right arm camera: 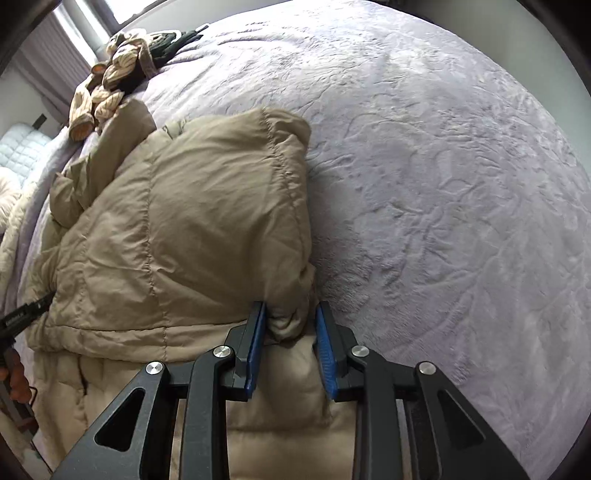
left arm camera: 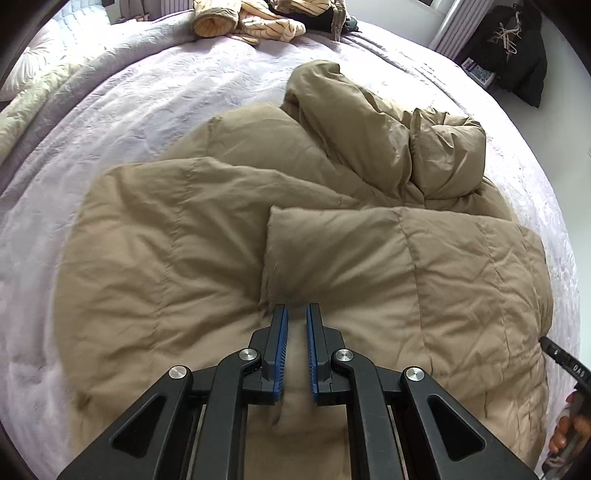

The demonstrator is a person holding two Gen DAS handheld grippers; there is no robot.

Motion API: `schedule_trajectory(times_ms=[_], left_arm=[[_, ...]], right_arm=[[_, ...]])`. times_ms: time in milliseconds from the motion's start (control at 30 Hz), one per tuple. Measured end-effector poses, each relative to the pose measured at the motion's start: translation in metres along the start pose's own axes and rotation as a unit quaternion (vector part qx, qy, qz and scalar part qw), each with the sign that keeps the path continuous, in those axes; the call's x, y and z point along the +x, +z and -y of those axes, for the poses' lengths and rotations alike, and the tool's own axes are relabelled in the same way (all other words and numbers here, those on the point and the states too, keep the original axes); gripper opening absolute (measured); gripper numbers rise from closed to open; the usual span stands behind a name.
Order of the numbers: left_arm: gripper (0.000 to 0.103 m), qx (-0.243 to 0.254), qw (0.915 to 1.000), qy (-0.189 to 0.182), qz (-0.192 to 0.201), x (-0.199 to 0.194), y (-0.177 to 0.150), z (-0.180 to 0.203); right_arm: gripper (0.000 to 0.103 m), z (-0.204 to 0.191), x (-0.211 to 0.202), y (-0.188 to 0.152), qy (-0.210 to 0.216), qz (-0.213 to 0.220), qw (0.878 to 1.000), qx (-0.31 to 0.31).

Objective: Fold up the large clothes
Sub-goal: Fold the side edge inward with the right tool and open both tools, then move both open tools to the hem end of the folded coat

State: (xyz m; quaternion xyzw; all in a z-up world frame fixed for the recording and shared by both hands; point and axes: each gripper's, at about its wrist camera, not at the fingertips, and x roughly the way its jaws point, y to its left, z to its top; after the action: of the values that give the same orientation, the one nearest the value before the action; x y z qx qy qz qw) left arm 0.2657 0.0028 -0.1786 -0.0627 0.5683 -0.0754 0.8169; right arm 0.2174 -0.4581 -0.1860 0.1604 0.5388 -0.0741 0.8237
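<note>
A tan puffer coat (left arm camera: 192, 236) lies on a lilac bedspread (left arm camera: 129, 96), with one quilted panel folded over its middle and a sleeve bunched at the far right. My left gripper (left arm camera: 297, 308) hovers over the corner of that folded panel, its blue pads nearly together with nothing clearly pinched. In the right wrist view the coat (right arm camera: 192, 206) fills the left side. My right gripper (right arm camera: 291, 306) straddles a bunched fold at the coat's edge; the fold rests against the left pad, while the right pad stands clear of it. Each view shows the other gripper at its edge.
A heap of cream striped and dark clothes (left arm camera: 251, 22) lies at the far end of the bed (right arm camera: 443, 184). A black jacket with hangers (left arm camera: 513, 51) is beyond the bed at top right. Pillows (left arm camera: 29, 74) sit at the left. A hand (left arm camera: 569, 424) shows at the right edge.
</note>
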Motion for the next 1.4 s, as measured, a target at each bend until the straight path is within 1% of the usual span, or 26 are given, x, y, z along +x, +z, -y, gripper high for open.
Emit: schedule_trajectory(times_ms=[167, 233, 300, 433, 500, 533, 567, 600, 633, 667, 700, 833, 933, 1000, 1067, 1100, 1233, 1400], left_arm=[[0.012, -0.009, 0.9999, 0.014, -0.005, -0.018, -0.014, -0.007], [0.012, -0.014, 0.9997, 0.018, -0.011, -0.027, -0.022, -0.008], [0.012, -0.015, 0.9995, 0.020, -0.017, -0.036, -0.033, -0.006], [0.012, -0.008, 0.9993, 0.031, -0.021, -0.059, -0.061, -0.003], [0.012, -0.007, 0.9992, 0.028, -0.026, -0.068, -0.072, -0.001], [0.014, -0.007, 0.9992, 0.025, -0.032, -0.073, -0.080, 0.000], [0.025, -0.007, 0.9990, 0.024, -0.036, -0.076, -0.086, 0.000], [0.078, -0.008, 0.9988, 0.028, -0.040, -0.080, -0.093, 0.001], [0.102, -0.011, 0.9986, 0.041, -0.033, -0.087, -0.099, 0.002], [0.102, -0.012, 0.9987, 0.046, -0.020, -0.092, -0.104, 0.004], [0.102, -0.007, 0.9988, 0.044, -0.022, -0.097, -0.110, 0.006], [0.102, -0.018, 0.9977, 0.049, -0.043, -0.105, -0.129, 0.007], [0.102, -0.019, 0.9965, 0.060, -0.055, -0.112, -0.144, 0.010], [0.102, -0.018, 0.9958, 0.066, -0.061, -0.119, -0.153, 0.010], [0.102, -0.020, 0.9957, 0.067, -0.062, -0.127, -0.160, 0.010], [0.102, -0.020, 0.9955, 0.068, -0.062, -0.130, -0.163, 0.011], [0.102, -0.026, 0.9954, 0.063, -0.067, -0.143, -0.173, 0.007], [0.102, -0.019, 0.9959, 0.053, -0.070, -0.152, -0.180, 0.000]], right_arm=[[0.030, 0.004, -0.021, -0.013, -0.002, 0.002, 1.000, 0.010], [0.031, 0.005, -0.031, -0.021, 0.006, -0.002, 1.000, 0.015], [0.034, 0.007, -0.038, -0.028, 0.013, -0.006, 1.000, 0.020], [0.038, 0.008, -0.050, -0.049, 0.035, -0.028, 0.998, 0.034], [0.043, 0.005, -0.054, -0.057, 0.041, -0.037, 0.998, 0.035], [0.045, 0.004, -0.056, -0.063, 0.047, -0.044, 0.997, 0.037], [0.047, 0.003, -0.058, -0.067, 0.050, -0.047, 0.997, 0.037], [0.048, 0.001, -0.060, -0.071, 0.054, -0.051, 0.997, 0.037], [0.050, 0.000, -0.062, -0.076, 0.057, -0.054, 0.996, 0.036], [0.052, -0.002, -0.065, -0.081, 0.059, -0.056, 0.996, 0.034], [0.054, -0.003, -0.067, -0.084, 0.061, -0.058, 0.996, 0.034], [0.058, -0.005, -0.077, -0.097, 0.071, -0.069, 0.994, 0.037], [0.063, -0.007, -0.084, -0.106, 0.077, -0.075, 0.994, 0.038], [0.072, -0.009, -0.090, -0.111, 0.082, -0.078, 0.993, 0.037], [0.077, -0.010, -0.095, -0.115, 0.086, -0.076, 0.993, 0.037], [0.084, -0.012, -0.099, -0.118, 0.089, -0.076, 0.992, 0.037], [0.086, -0.016, -0.117, -0.128, 0.098, -0.059, 0.993, 0.036], [0.086, -0.025, -0.132, -0.144, 0.106, -0.041, 0.993, 0.037]])
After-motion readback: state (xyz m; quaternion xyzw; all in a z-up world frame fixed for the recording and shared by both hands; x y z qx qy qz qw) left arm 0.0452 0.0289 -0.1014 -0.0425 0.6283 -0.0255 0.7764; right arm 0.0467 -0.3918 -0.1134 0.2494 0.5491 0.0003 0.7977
